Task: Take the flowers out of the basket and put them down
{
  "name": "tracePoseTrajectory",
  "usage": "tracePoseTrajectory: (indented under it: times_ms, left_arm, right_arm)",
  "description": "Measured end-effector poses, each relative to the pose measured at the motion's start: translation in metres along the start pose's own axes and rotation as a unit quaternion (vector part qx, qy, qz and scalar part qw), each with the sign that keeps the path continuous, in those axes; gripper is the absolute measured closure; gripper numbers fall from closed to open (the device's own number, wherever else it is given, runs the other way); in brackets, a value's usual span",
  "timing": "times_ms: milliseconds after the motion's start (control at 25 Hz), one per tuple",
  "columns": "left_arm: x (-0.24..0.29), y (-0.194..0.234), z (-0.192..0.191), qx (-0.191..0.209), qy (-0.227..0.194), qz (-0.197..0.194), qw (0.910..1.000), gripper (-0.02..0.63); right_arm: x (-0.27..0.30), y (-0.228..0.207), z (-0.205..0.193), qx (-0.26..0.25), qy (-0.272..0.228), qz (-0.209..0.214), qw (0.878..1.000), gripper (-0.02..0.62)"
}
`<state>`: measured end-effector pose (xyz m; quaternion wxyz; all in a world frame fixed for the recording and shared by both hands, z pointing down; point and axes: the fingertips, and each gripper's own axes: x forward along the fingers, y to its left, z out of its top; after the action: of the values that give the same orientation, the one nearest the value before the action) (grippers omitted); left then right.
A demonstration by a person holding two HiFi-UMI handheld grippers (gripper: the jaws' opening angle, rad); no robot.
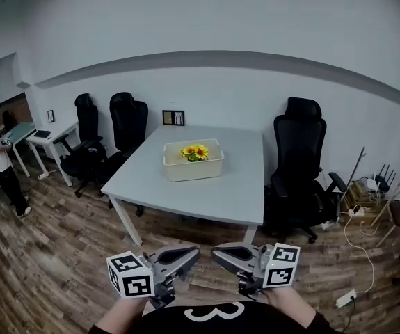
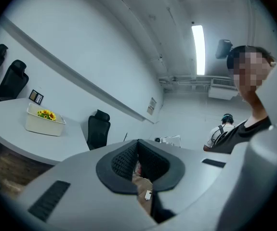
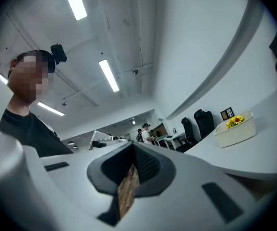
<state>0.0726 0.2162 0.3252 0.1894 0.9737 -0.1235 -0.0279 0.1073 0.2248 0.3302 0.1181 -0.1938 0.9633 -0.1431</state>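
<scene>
Closest, at the bottom centre of the head view, my left gripper (image 1: 187, 256) and right gripper (image 1: 225, 254) hang clenched and empty, tips facing each other. Mid-frame, the flowers (image 1: 195, 152) sit in the basket (image 1: 193, 168) on the table (image 1: 231, 190), well apart from me. I judge nothing is begun: next I must walk up, spread one pair of jaws and reach for the stems.

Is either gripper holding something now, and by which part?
Nothing is held. The left gripper and right gripper are shut and empty; the flowers sit in the basket.
</scene>
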Motion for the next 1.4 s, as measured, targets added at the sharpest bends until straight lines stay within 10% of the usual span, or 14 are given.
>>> tracePoseTrajectory:
  times_ms: [640,1400]
  left_arm:
    - [-0.004,0.051,0.006,-0.017,0.001,0.003,0.9998,0.594]
    - [0.014,0.273,0.084,-0.052,0.025,-0.029,0.9979,0.594]
  right_arm:
    - [0.030,-0.037,-0.009,0.005,0.029,0.002,1.000,0.588]
    - [0.148,-0.228,0.022,0.051,0.040,-0.077,0.995,0.588]
